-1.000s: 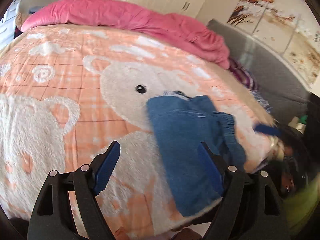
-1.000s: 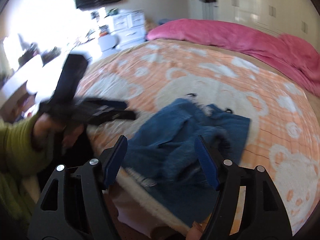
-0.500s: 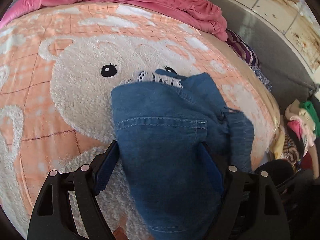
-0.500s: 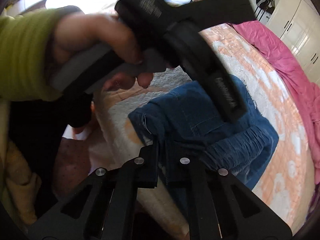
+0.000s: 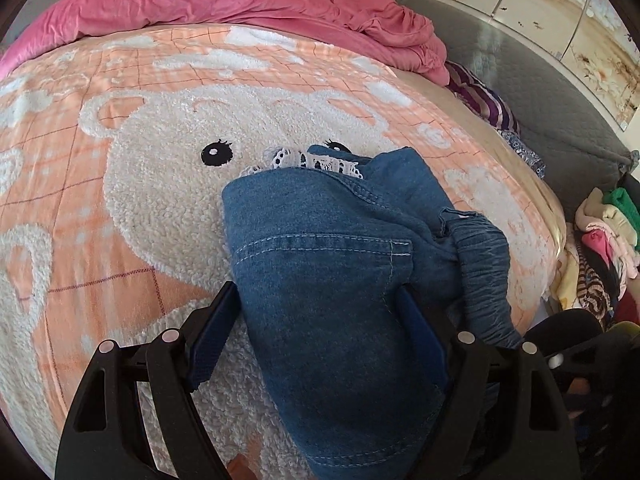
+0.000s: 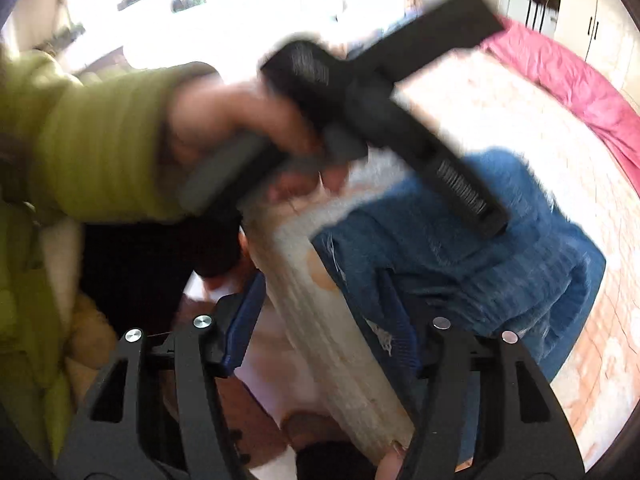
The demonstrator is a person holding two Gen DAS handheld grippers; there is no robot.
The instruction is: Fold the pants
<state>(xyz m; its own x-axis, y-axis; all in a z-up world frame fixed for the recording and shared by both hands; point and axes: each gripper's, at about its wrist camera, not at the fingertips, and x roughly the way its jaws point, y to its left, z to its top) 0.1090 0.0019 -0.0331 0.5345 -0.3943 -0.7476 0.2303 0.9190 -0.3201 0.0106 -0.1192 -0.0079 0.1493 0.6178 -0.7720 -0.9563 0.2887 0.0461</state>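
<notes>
Blue denim pants (image 5: 336,280) lie bunched on the orange bear blanket (image 5: 120,184), near the bed's front edge, with white lace trim (image 5: 304,160) at their far end and the elastic waistband (image 5: 484,276) to the right. My left gripper (image 5: 316,320) is open, its fingers either side of the near part of the pants. In the right wrist view the pants (image 6: 500,248) show blurred. My right gripper (image 6: 328,320) is open over the bed edge, by the pants' near corner. The left gripper's black body (image 6: 400,112) crosses above.
A pink duvet (image 5: 240,4) is heaped along the far side of the bed. A grey headboard (image 5: 540,92) and striped cloth (image 5: 484,104) are on the right. A pile of clothes (image 5: 604,248) sits beyond the bed's right edge. The person's green sleeve (image 6: 88,136) fills the left.
My right gripper was shut on the pants' edge half a second ago and has opened. My left gripper has moved in over the pants and stays open.
</notes>
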